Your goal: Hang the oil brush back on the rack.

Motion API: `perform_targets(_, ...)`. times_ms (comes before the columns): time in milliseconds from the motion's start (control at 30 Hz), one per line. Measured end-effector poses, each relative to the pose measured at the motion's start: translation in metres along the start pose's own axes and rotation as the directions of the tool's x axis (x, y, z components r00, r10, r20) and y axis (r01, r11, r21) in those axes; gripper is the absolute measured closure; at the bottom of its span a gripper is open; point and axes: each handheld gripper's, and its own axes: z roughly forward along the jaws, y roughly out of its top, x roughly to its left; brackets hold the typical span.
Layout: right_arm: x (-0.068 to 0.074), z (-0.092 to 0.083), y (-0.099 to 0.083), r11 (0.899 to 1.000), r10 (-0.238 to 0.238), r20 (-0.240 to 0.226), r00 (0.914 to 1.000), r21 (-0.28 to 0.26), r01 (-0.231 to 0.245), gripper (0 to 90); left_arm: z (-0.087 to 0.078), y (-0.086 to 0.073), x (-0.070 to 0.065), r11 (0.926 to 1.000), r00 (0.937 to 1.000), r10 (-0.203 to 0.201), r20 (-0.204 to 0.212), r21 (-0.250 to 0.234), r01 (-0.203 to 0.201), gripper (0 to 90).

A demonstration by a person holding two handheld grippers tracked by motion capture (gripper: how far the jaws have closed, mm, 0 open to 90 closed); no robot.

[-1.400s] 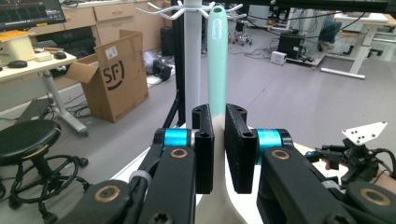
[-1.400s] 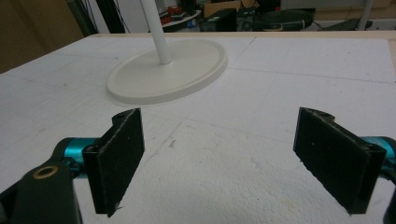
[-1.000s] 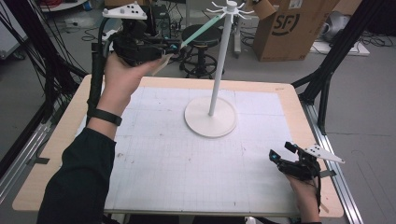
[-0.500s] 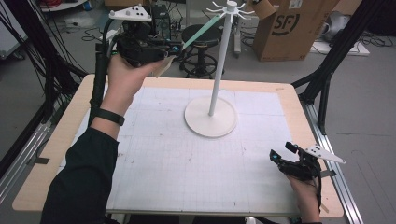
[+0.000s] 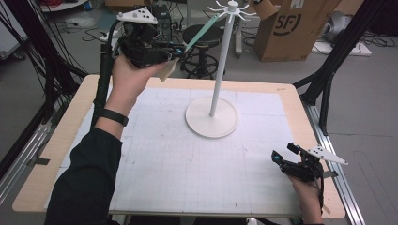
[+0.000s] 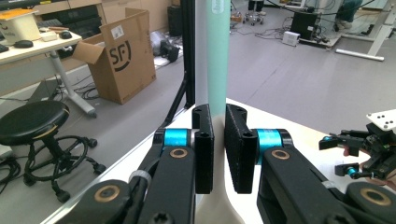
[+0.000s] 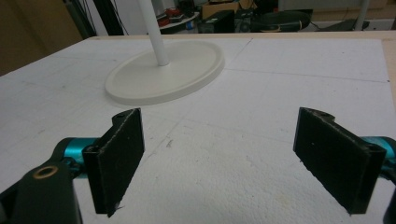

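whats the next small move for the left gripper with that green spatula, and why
Probably ease the left gripper a little farther toward the stand, so the spatula's handle tip reaches one of the hooks at the top. The jaws are shut on it, and its tip sits just short of them.

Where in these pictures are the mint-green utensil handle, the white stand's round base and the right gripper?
Mint-green utensil handle (image 6: 218, 51), left gripper view, on the flat shaft above the jaws.
White stand's round base (image 5: 199, 123), high view, on its bare left rim.
Right gripper (image 7: 219, 163), right gripper view, midway between its open jaws.

Left gripper (image 5: 176, 51) raised, clamped; right gripper (image 7: 229, 163) low, jaws apart.
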Motion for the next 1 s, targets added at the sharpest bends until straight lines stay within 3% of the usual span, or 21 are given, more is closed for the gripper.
perform_targets(167, -0.001, -0.001, 0.0, 1.0, -0.006, 0.001, 1.0, 0.0, 0.006, 15.5, 0.003, -0.001, -0.002, 0.9996, 0.9996, 0.024, -0.017, 0.016, -0.023, 79.9)
perform_targets(267, -0.001, -0.001, 0.0, 1.0, -0.001, 0.003, 1.0, -0.003, 0.001, 15.5, 0.001, -0.004, -0.002, 0.9999, 0.9997, -0.009, -0.023, -0.006, 0.009, 63.1)
perform_targets(333, -0.001, -0.002, 0.0, 1.0, -0.002, 0.002, 1.0, -0.004, 0.002, 15.5, -0.004, -0.014, -0.002, 0.9988, 0.9997, -0.012, -0.021, -0.048, 0.011, 54.7)
perform_targets(367, 0.0, -0.002, 0.0, 1.0, 0.002, 0.001, 1.0, -0.002, -0.002, 15.5, -0.005, -0.018, -0.001, 0.9987, 0.9996, -0.019, -0.02, -0.047, 0.018, 50.7)
perform_targets(500, -0.001, -0.002, 0.0, 1.0, -0.005, 0.002, 1.0, -0.005, 0.005, 15.5, -0.019, -0.046, 0.001, 0.9981, 0.9991, -0.021, -0.038, -0.058, 0.019, 36.3)
perform_targets(633, 0.0, -0.002, 0.0, 1.0, -0.005, 0.001, 1.0, -0.004, 0.005, 15.5, -0.039, -0.08, 0.004, 0.9951, 0.9987, -0.039, -0.033, -0.092, 0.035, 29.4)
perform_targets(800, 0.001, 0.0, 0.0, 1.0, -0.012, 0.001, 0.9999, 0.002, 0.012, 15.5, -0.058, -0.126, -0.001, 0.9971, 0.9989, -0.01, -0.045, -0.076, 0.006, 27.0)
perform_targets(900, 0.003, 0.002, 0.0, 1.0, -0.009, 0.0, 1.0, 0.007, 0.009, 15.5, -0.067, -0.156, -0.007, 0.9971, 0.997, 0.015, -0.076, -0.073, -0.021, 26.3)
perform_targets(1000, 0.005, 0.004, 0.002, 1.0, -0.013, -0.004, 0.9999, 0.007, 0.013, 15.5, -0.075, -0.184, -0.01, 0.9984, 0.9966, 0.007, -0.082, -0.055, -0.012, 26.3)
